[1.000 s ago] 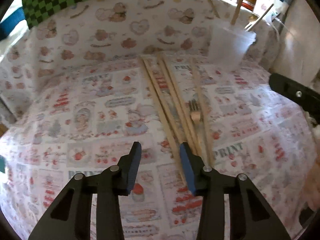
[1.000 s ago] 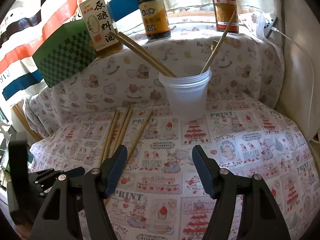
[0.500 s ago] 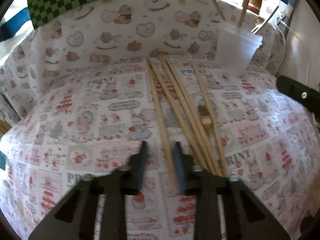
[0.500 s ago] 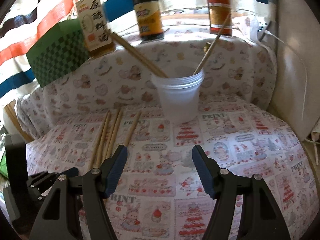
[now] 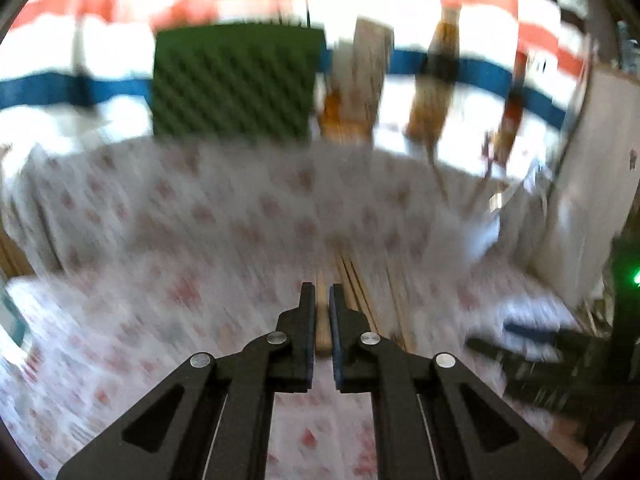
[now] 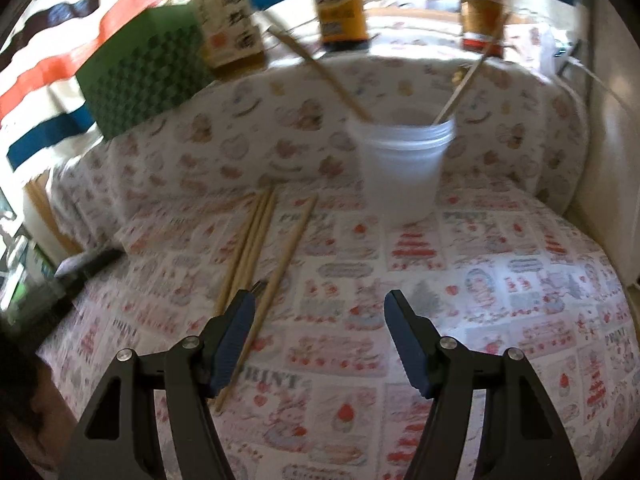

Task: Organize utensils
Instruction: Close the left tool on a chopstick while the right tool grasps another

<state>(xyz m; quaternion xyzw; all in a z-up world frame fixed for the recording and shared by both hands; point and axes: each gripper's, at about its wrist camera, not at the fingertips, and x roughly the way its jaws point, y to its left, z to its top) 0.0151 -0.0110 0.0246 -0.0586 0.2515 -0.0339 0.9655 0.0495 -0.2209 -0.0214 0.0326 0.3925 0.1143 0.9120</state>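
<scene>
One wooden chopstick (image 5: pixel 322 320) sits pinched between the pads of the left gripper (image 5: pixel 319 300), whose jaws are drawn in tight on it, leaving only the stick's own width between them. The stick runs from the pads toward 12 o'clock in the left wrist view, its near end showing below the fingertips. That view is heavily blurred, so whether its far end touches the cloth cannot be told.

Just beside it, toward 1 o'clock, more chopsticks (image 5: pixel 360 292) lie on the patterned tablecloth (image 5: pixel 180 280). In the right wrist view they appear as loose sticks (image 6: pixel 256 240) at about 10 o'clock from the right gripper (image 6: pixel 318 312); a small dark-tipped utensil (image 6: pixel 259 287) lies among them, too small to identify.

The right gripper's jaws stand spread wide with nothing between them, only printed cloth showing in the gap. One stick passes just beside and under its left finger.

A translucent plastic cup (image 6: pixel 404 168) stands upright at 12 to 1 o'clock from the right gripper, well apart from the loose sticks. It holds utensils leaning out over its rim to either side.

Behind the cup, beyond the raised cloth, stand three bottles (image 6: pixel 340 4) and a green chequered box (image 6: pixel 144 72) at 10 to 11 o'clock, before a striped backdrop (image 6: pixel 48 80).
</scene>
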